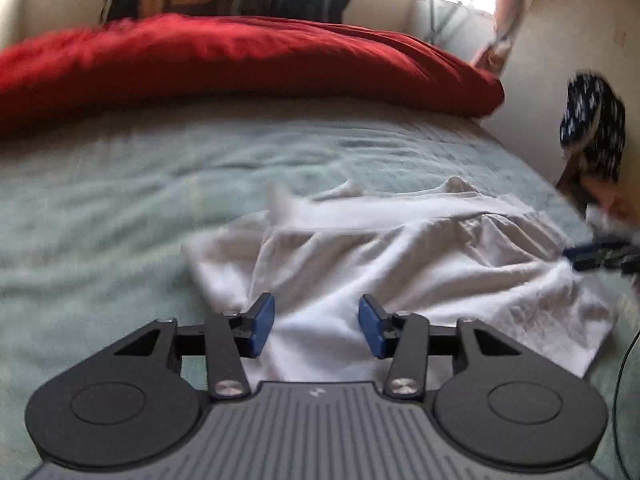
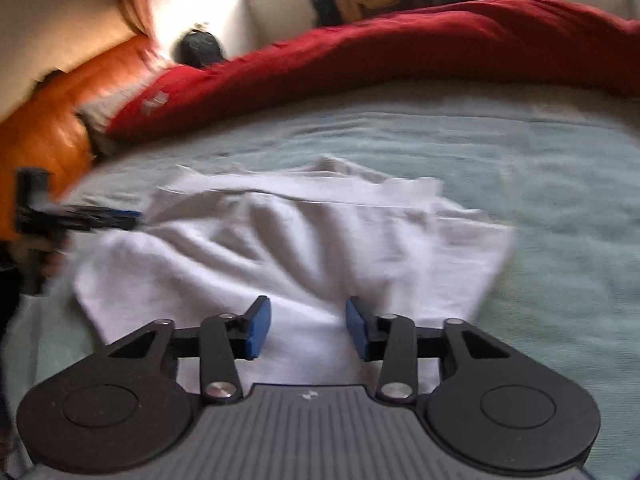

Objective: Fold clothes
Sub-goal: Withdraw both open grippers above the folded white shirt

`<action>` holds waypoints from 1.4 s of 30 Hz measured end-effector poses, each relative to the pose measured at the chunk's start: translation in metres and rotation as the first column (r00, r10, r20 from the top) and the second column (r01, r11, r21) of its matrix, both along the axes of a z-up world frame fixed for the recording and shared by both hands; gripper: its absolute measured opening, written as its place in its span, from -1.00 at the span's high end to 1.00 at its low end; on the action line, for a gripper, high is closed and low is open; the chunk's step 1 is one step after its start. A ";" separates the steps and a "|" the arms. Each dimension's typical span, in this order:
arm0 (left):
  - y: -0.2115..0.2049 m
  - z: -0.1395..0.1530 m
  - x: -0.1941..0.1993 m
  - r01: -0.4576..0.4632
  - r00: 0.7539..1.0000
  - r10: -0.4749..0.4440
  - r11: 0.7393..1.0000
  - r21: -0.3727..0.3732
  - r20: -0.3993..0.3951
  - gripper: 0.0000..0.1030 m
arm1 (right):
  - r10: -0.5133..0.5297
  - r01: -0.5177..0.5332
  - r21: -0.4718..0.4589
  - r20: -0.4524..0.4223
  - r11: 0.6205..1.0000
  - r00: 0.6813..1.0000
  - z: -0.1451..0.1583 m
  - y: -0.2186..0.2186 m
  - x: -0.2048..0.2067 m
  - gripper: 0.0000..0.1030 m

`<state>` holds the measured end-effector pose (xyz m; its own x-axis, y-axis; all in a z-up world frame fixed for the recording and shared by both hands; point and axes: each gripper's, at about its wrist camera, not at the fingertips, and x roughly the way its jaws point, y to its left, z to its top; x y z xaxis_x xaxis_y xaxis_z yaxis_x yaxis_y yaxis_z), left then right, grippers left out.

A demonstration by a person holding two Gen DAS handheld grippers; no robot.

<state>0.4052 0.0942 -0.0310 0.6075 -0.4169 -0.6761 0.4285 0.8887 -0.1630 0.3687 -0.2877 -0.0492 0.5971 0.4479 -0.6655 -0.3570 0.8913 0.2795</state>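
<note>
A crumpled white garment (image 1: 400,268) lies spread on the pale green bed sheet (image 1: 120,208). My left gripper (image 1: 317,326) hovers over the garment's near edge towards its left side. Its blue pads (image 1: 262,326) stand apart with nothing pressed between them. In the right wrist view the same garment (image 2: 280,248) fills the middle, and my right gripper (image 2: 308,328) is open above its near edge with only cloth showing below the gap. Each gripper also shows in the other's view: the right gripper (image 1: 580,258) at the garment's right edge, the left gripper (image 2: 128,215) at its left edge.
A bulky red duvet (image 1: 240,60) lies across the far side of the bed. An orange leather headboard (image 2: 48,120) rises at the left. A person's dark patterned sleeve (image 1: 592,128) is at the right, against a pale wall. Dark clothes hang in the background. Both views are motion-blurred.
</note>
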 end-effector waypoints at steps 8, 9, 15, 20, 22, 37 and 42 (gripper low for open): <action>-0.060 -0.003 0.042 0.110 0.994 -0.110 0.994 0.008 -0.002 -0.03 | 0.051 -0.050 -0.025 0.055 0.998 0.997 0.008 0.045 0.044 -0.23; -0.058 -0.012 0.047 0.082 0.997 -0.082 0.996 0.037 -0.015 -0.07 | 0.044 -0.042 -0.037 0.034 0.998 0.998 0.001 0.046 0.052 -0.23; -0.031 -0.023 0.055 -0.013 0.998 0.013 1.000 0.003 -0.062 0.05 | -0.026 0.026 0.053 -0.001 0.998 1.000 -0.016 0.004 0.050 -0.12; -0.035 0.003 0.032 -0.031 0.999 0.033 0.997 0.074 -0.027 0.07 | -0.083 0.083 0.010 -0.001 0.996 0.997 0.007 0.001 0.033 -0.37; -0.034 0.012 0.015 0.015 0.999 -0.015 1.000 0.025 -0.029 -0.03 | -0.045 0.045 0.045 0.003 0.998 0.999 0.016 0.008 0.020 -0.46; 0.009 0.003 -0.062 -0.025 0.991 0.024 1.000 -0.005 -0.135 -0.07 | -0.068 0.076 0.078 -0.094 0.994 0.993 0.005 0.005 -0.043 -0.71; -0.007 0.008 -0.076 0.008 0.994 -0.009 1.000 -0.008 -0.105 -0.10 | -0.045 0.053 0.132 -0.062 0.990 0.997 0.021 0.017 -0.059 -0.82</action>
<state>0.3295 0.0869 -0.0231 0.5299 -0.4271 -0.7326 0.4164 0.8836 -0.2140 0.3095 -0.2703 -0.0284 0.5821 0.5060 -0.6365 -0.2935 0.8607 0.4159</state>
